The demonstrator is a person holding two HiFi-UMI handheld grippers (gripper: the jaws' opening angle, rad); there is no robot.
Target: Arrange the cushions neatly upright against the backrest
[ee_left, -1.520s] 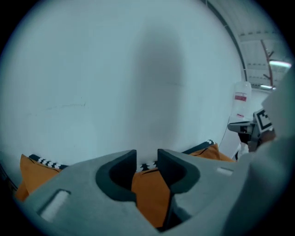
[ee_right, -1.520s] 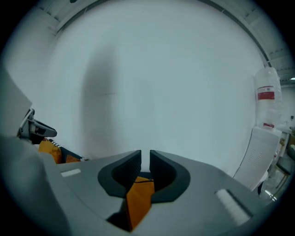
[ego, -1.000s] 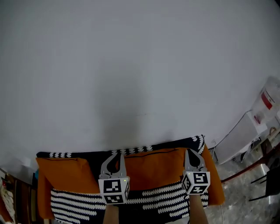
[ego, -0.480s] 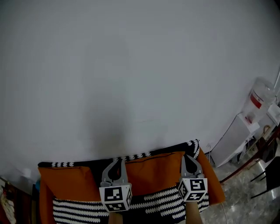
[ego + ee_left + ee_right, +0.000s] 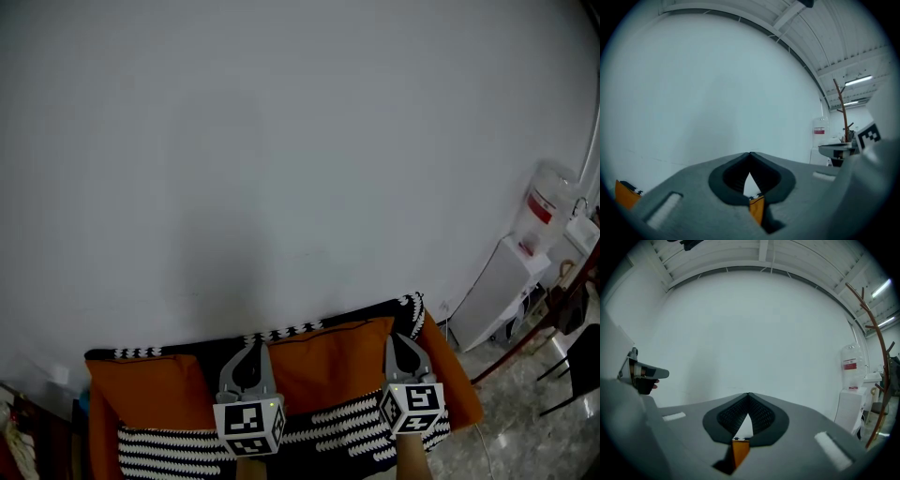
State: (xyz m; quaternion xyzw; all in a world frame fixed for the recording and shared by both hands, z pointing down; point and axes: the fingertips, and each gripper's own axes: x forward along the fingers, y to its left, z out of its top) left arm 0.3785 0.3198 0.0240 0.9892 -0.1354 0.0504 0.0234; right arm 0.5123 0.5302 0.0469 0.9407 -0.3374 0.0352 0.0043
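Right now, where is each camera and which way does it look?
Head view: on the person's head, facing the wall and orange cushion; left hand-held gripper and right hand-held gripper show.
Left gripper view: rides the left one, looks along its shut jaws at the wall; cushion pinched.
Right gripper view: same, on the right.
Shared: water dispenser.

The left tool [image 5: 249,343] and the right tool [image 5: 401,337] were both grey, each with two curved jaws tapering to a point (rather like a beak). Each carried a white cube printed with black square markers: the left cube [image 5: 248,427] and the right cube [image 5: 412,410]. Black ribbed pads [image 5: 759,416] lined the jaws, and pale oblong insets [image 5: 832,448] marked the grey bodies.
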